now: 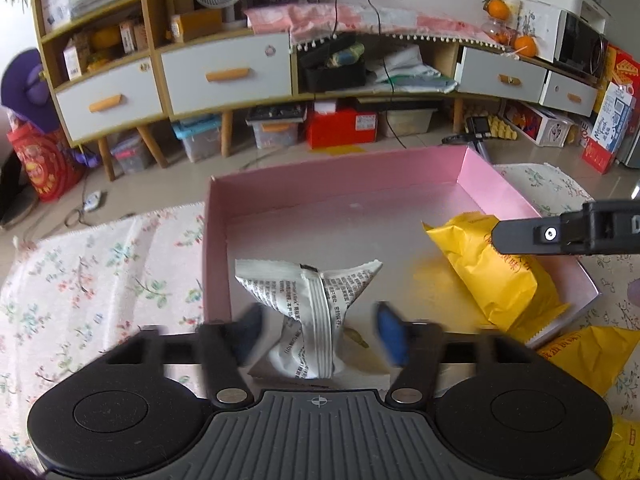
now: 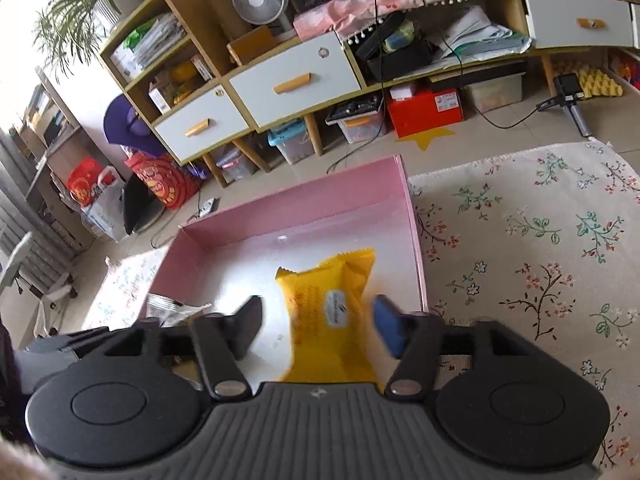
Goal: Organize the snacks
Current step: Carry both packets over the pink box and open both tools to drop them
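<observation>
Snack sorting, partly done.

In the pink box [image 1: 280, 196]: white printed packet [image 1: 316, 312], pinched at its waist, near the left wall; yellow packet [image 1: 492, 276] toward the right wall, near end reaching the box's near corner. Remainder of the box floor bare.

Outside the box, left to place: second yellow packet [image 1: 588, 356] on the floral cloth [image 1: 80, 280] just past the near right corner; a further yellow scrap [image 1: 620, 452] at the lower right edge, identity unclear.

Left tongs [image 1: 320, 332]: released, pads standing clear on either side of the white packet, no contact visible. Right tongs [image 2: 320, 328]: released likewise, straddling the yellow packet [image 2: 332, 312], right pad close to the wrapper but apparently not pressing.

Edges and room: box walls low, pink, upright on all visible sides; right wall [image 2: 416, 248] just beside the right tongs' outer finger, left wall just beside the left tongs' outer finger. Open room in the far half of the box and between the two packets. Wide clear cloth [image 2: 540, 260] to the right of the box on the desk. Both tongs near each other over the box; judged some risk of crowding when reaching across.
</observation>
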The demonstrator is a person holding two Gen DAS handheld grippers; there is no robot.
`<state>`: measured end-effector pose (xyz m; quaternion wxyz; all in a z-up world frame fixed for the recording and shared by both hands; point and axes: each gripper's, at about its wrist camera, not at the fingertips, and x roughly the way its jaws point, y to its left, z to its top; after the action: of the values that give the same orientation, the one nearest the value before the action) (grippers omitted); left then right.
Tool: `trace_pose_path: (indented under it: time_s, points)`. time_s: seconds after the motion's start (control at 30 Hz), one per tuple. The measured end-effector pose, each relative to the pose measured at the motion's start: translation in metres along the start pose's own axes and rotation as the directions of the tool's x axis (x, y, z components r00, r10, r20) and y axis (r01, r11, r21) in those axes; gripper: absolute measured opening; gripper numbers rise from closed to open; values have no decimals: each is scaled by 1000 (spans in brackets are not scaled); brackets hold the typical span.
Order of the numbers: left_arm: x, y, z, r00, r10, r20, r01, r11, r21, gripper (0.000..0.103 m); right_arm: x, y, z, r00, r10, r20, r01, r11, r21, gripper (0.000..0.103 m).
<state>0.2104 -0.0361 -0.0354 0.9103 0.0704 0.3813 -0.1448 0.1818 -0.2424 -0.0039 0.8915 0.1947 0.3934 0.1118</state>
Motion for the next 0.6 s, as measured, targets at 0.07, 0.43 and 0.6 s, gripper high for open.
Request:
trace_pose_path:
  time_s: [0.07,0.43,0.6]
  points:
    - [-6,-1,-1,1000,-1,11,1,1000,3,82,-4,2,2,1000,2,2,-2,1000,-6,69]
    - [-58,-10,-13,1000,-2,28,2,1000,-22,95,-42,16,1,999,-45,8,45,999,-30,92]
    - [-83,-14,-26,1000,-12,27,13,999,-29,98,-60,24,-9,997,-76,12,77,995,-58,97]
